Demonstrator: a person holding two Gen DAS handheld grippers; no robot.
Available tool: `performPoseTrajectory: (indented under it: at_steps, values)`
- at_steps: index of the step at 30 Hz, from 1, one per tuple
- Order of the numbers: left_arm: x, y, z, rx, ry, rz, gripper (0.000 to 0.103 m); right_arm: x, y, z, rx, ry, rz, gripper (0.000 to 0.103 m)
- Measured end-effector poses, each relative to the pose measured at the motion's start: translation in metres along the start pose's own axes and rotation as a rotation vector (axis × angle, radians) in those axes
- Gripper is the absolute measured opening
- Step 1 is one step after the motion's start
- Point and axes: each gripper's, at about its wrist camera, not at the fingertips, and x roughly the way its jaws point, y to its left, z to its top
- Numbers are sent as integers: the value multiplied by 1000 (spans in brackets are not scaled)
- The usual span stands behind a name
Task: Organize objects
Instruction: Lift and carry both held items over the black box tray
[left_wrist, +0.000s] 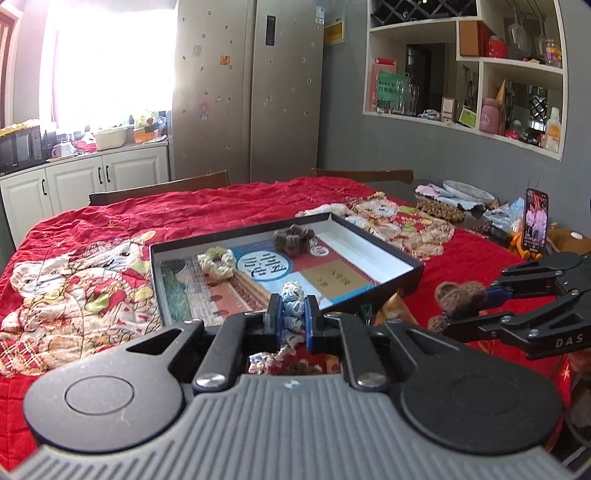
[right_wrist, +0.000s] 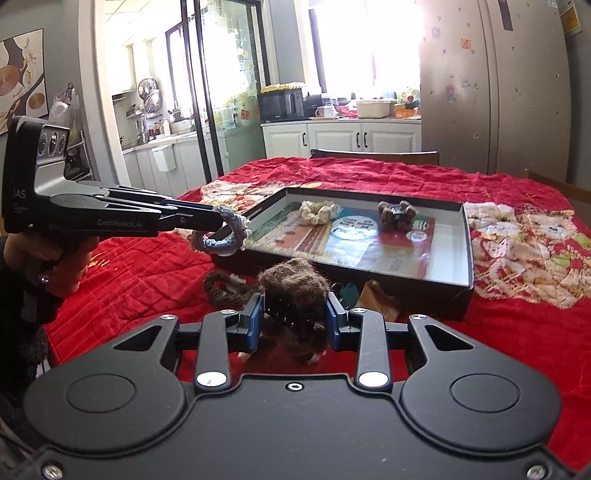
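My left gripper (left_wrist: 292, 314) is shut on a blue-and-white crocheted scrunchie (left_wrist: 291, 295), held above the near left edge of the black box (left_wrist: 413, 263); it also shows in the right wrist view (right_wrist: 225, 236). My right gripper (right_wrist: 295, 314) is shut on a fuzzy brown scrunchie (right_wrist: 295, 284), held above the red quilt just in front of the box (right_wrist: 467, 251); it also shows in the left wrist view (left_wrist: 461, 297). Inside the box lie a cream scrunchie (left_wrist: 217, 261) and a dark brown scrunchie (left_wrist: 293, 239).
Another brown scrunchie (right_wrist: 221, 288) and a brown wrapper (right_wrist: 380, 299) lie on the red quilt (right_wrist: 517, 332) in front of the box. A phone (left_wrist: 536, 221), snacks and a plate (left_wrist: 467, 192) sit at the table's far right. Chairs stand behind the table.
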Motion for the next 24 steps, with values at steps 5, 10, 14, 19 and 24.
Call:
performPoseTrajectory:
  at_steps: [5, 10, 14, 19, 24]
  values:
    - [5, -2, 9, 2, -22, -12, 14, 7, -6, 12, 7, -4, -27, 32]
    - [16, -3, 20, 7, -34, -12, 14, 17, -11, 25, -3, -21, -62, 32]
    - [26, -2, 30, 1, -44, -14, 14, 26, -16, 37, -14, -34, -90, 32]
    - [43, 1, 42, -13, -47, -8, 14, 39, -28, 53, -7, -46, -126, 32]
    - [64, 7, 50, -31, -38, 7, 14, 57, -40, 67, 1, -38, -166, 32]
